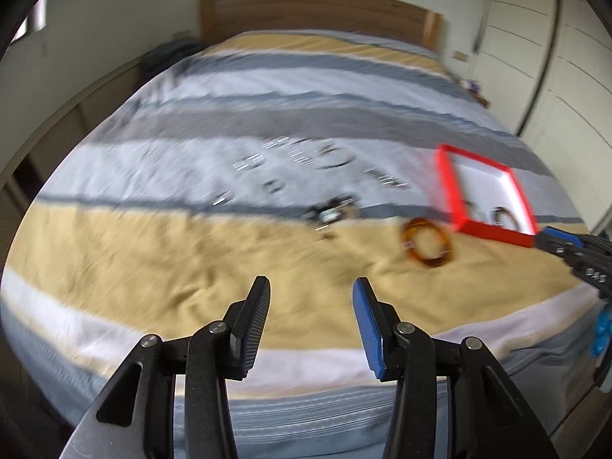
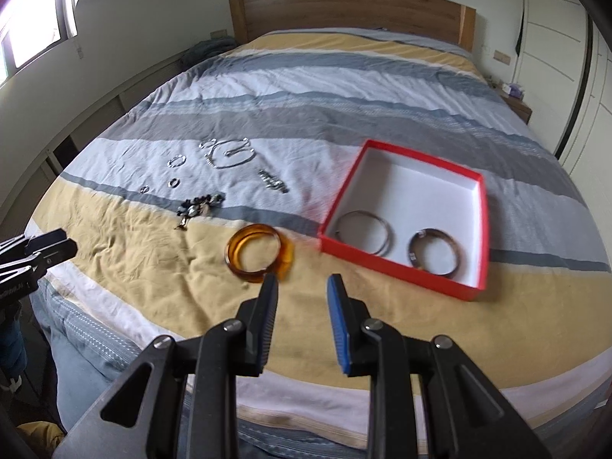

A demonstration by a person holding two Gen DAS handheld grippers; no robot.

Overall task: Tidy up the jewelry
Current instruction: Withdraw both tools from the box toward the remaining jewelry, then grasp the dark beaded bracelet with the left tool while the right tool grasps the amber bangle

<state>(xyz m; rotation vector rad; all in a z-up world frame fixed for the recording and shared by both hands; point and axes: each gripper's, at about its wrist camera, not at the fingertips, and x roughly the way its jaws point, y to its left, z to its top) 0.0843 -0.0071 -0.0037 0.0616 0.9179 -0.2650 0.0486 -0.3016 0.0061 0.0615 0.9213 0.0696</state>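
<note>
**Two bangles boxed, most jewelry still loose on the bed**

Red box [image 2: 405, 264] sits on the striped bed [image 2: 344, 95], right of centre; inside it, at the near edge, a silver bangle [image 2: 363, 231] and just right of it a darker metal bangle [image 2: 435, 252]; rest of the box floor bare.

Amber bangle [image 2: 257, 253] lies on the yellow stripe just left of the box, not touching it; looks like the likely next pick, being nearest the right gripper [image 2: 302, 287]; that is a guess.

Further left and far: dark beaded piece [image 2: 199, 206] at the yellow/grey stripe edge; silver chain bracelet [image 2: 272, 180]; silver necklace [image 2: 229, 153] coiled on the white stripe; several small rings or earrings [image 2: 174, 182] near it, too small to tell which.

Right gripper hovers above the near yellow stripe, fingers moderately apart, holding nothing; left fingertip sits just near the amber bangle in view, contact not evident.

Left gripper [image 1: 311, 294] above the near edge of the bed, fingers wide apart, empty; its view is motion-blurred, details of the small pieces unreadable there.

Progress judged early: two items in, roughly seven or more left outside.
</note>
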